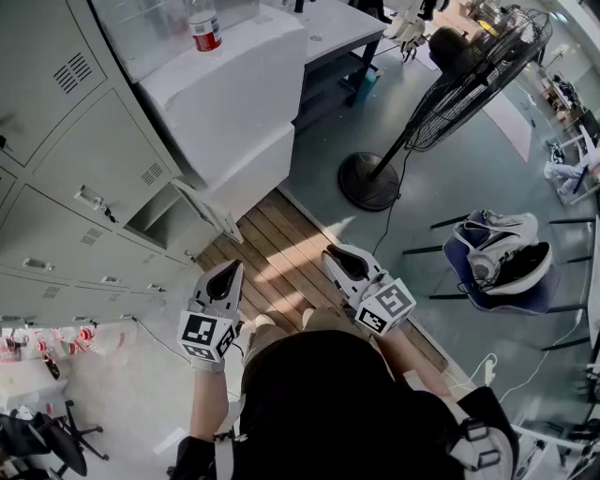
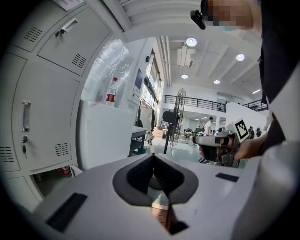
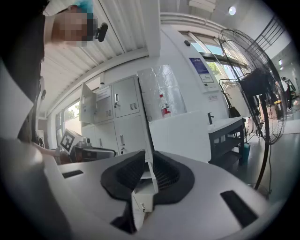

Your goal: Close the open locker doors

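Grey-white and standing ajar, one locker door [image 1: 208, 211] in the lowest row swings out over the wooden slatted floor [image 1: 281, 248], leaving its compartment [image 1: 150, 223] dark and exposed behind it. It sits at the end of the locker bank [image 1: 84, 141], just beside the tall white cabinet [image 1: 234, 94]. Every other door of the bank that shows in the head view lies flush, so this looks like the only one left to shut, though lockers outside the frame cannot be judged.

Neither tool touches the door. The left gripper [image 1: 228, 267] is held low in front of the person's body, its jaws together with nothing between them. The right gripper [image 1: 330, 251] is held alongside, its jaws likewise pressed together and empty; its own view lines up roughly on the door's edge, but well apart from it. The closing push has therefore not begun, and the next move would probably be a reach forward to the door's outer face.

Farther out, a red-labelled bottle [image 1: 203, 28] stands on the cabinet, a pedestal fan [image 1: 469, 66] stands on the smooth floor, and a chair piled with bags [image 1: 502, 258] sits to the right
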Tool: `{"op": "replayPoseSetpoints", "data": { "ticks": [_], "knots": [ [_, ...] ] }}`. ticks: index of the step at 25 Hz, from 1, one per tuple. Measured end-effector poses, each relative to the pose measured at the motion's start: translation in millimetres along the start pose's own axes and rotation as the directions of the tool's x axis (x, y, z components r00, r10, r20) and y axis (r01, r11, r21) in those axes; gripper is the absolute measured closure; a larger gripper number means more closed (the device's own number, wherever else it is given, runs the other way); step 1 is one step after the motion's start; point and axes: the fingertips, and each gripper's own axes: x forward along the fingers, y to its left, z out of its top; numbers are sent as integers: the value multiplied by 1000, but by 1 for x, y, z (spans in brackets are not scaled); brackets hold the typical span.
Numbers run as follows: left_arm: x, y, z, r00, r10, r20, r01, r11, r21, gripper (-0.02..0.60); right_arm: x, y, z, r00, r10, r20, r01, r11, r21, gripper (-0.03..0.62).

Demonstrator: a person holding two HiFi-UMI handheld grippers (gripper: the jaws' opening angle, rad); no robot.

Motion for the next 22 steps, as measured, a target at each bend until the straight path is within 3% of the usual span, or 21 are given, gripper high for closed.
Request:
{"op": "replayPoseSetpoints", "data": {
  "ticks": [12,22],
  "knots": [
    [-41,58,-15,999,30,-21,-30,1000,5,574,56,42,-8,1000,21,-2,-21,1000,2,531],
    [-43,84,-36,996,61,-66,-64,997,-40,574,88,25,-23,1000,-1,-31,4,995,95,531]
  ]
}}
